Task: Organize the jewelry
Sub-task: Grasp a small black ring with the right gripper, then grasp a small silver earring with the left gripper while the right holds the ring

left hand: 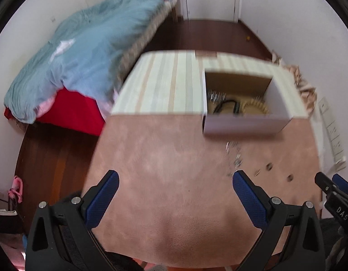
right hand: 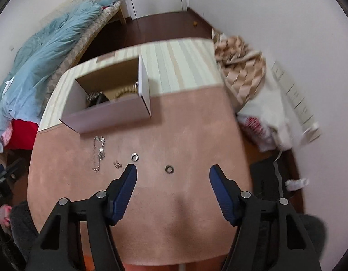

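An open white cardboard box [right hand: 110,115] [left hand: 246,125] sits on the table and holds a beaded bracelet [right hand: 123,92] [left hand: 255,107], a dark item and shiny pieces. On the pink cloth [right hand: 174,203] in front of it lie a silver chain [right hand: 99,152] [left hand: 235,158], a small clip [right hand: 117,164] and two rings [right hand: 135,157] [right hand: 169,169]. My right gripper [right hand: 173,169] is open and empty, with the darker ring between its fingertips' line. My left gripper [left hand: 175,176] is open and empty over bare cloth, left of the chain.
A striped cloth [right hand: 178,67] covers the table's far half. A bed with a blue quilt [left hand: 83,56] stands at the left. Crumpled beige fabric [right hand: 239,67] and a white bag [right hand: 264,122] lie at the right by the wall.
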Motion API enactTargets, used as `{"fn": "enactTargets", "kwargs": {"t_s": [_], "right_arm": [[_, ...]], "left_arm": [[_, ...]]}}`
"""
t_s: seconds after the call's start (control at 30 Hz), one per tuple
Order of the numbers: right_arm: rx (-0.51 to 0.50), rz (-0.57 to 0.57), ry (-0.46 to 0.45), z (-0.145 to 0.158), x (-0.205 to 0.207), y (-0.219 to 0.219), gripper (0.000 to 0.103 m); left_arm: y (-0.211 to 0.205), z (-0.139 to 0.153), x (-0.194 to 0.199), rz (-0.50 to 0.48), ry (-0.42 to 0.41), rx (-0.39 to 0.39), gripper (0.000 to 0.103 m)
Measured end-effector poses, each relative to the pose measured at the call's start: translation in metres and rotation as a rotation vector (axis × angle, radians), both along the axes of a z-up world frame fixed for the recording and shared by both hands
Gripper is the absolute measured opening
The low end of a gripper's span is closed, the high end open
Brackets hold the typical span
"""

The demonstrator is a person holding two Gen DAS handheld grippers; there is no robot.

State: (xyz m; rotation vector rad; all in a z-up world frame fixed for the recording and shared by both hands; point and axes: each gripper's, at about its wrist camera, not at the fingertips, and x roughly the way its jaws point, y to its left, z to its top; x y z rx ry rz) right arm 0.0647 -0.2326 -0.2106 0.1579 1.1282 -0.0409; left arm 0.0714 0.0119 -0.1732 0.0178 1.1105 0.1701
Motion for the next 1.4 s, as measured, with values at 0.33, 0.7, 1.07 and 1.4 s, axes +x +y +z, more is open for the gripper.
{"fn": "enactTargets", "kwargs": {"t_s": [0.33,0.7,1.07,1.4], "right_arm": [[-0.057,0.02,0.023,-0.073,0.012,0.015,0.058],[-0.09,0.038,-0.054,-0.082,0.012,0.015,0.012],[-0.056,-0.063,-0.074,-0.06,0.003,-0.027,0.013],[-0.047,-0.093,-0.09,-0.052,0.004,-0.047,0.013]], "left_arm": [[-0.006,-0.062,0.014,0.009,0.103,0.025,0.103],[-0.025,-0.074,0.021,-0.036,0.111,-0.002,0.102],[-0.102,-0.093,0.033,-0.191,0.143,-0.184,0.061],[-0.119,-0.1,0.04,-0.245,0.104,-0.122,0.008]]}}
